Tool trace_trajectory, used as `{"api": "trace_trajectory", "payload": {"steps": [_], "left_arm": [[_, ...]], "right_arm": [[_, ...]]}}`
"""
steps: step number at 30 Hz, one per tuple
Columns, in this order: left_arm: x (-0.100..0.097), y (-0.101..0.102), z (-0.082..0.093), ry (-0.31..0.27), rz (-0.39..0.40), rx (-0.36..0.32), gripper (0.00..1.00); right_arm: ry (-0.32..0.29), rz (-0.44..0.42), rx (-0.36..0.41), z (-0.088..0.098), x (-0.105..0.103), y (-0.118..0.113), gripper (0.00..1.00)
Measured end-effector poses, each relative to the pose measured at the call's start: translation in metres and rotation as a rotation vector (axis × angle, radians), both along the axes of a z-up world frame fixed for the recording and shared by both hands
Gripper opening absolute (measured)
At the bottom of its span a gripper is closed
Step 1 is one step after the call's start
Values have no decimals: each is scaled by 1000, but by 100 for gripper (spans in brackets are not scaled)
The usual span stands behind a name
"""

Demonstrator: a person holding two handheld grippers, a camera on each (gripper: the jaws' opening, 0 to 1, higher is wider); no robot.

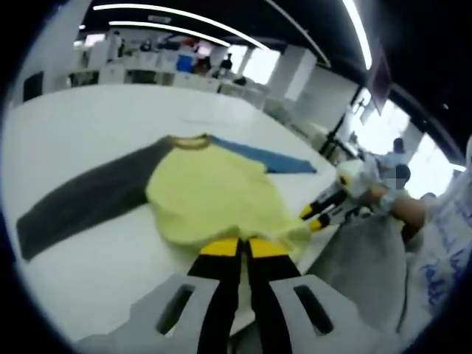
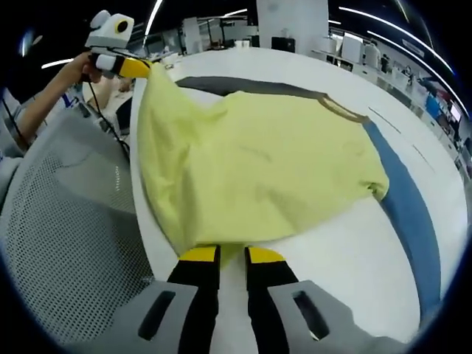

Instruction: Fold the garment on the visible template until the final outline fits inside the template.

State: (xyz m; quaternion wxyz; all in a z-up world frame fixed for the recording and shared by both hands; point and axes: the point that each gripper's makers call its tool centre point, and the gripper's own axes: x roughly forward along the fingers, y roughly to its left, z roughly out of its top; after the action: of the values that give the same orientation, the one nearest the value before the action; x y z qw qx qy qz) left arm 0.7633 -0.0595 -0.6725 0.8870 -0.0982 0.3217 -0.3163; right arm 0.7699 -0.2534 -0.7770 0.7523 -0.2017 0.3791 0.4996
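Both grippers pinching garment (image 2: 258, 162) hem at near edge of white surface (image 1: 88, 133): left gripper (image 1: 243, 249) and right gripper (image 2: 232, 256) fingers closing on yellow fabric, sleeves lying spread.

Your garment (image 2: 258, 162) is soft matt cloth: a pale yellow body, one dark grey sleeve (image 1: 81, 203) and one blue sleeve (image 2: 409, 214), with a ribbed-looking collar (image 1: 188, 141). Beneath it the worktop (image 1: 81, 125) is smooth, white and faintly glossy. Beside you, the chair back (image 2: 66, 243) is grey woven mesh.
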Motion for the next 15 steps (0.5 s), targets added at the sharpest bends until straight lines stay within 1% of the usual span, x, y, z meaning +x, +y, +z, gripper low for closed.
{"api": "trace_trajectory", "payload": {"steps": [5, 7, 10, 13, 15], "left_arm": [[-5, -2, -4, 12, -1, -1, 0], [-5, -2, -4, 14, 1, -1, 0], [-7, -1, -5, 18, 2, 0, 0], [-7, -1, -5, 20, 6, 1, 0], [-8, -1, -6, 22, 4, 0, 0]], "right_arm": [[4, 0, -9, -4, -1, 2, 11], [3, -6, -6, -3, 0, 3, 10], [-11, -8, -17, -4, 3, 3, 7], [-46, -6, -40, -5, 7, 0, 2], [-41, -7, -36, -5, 6, 0, 2]]}}
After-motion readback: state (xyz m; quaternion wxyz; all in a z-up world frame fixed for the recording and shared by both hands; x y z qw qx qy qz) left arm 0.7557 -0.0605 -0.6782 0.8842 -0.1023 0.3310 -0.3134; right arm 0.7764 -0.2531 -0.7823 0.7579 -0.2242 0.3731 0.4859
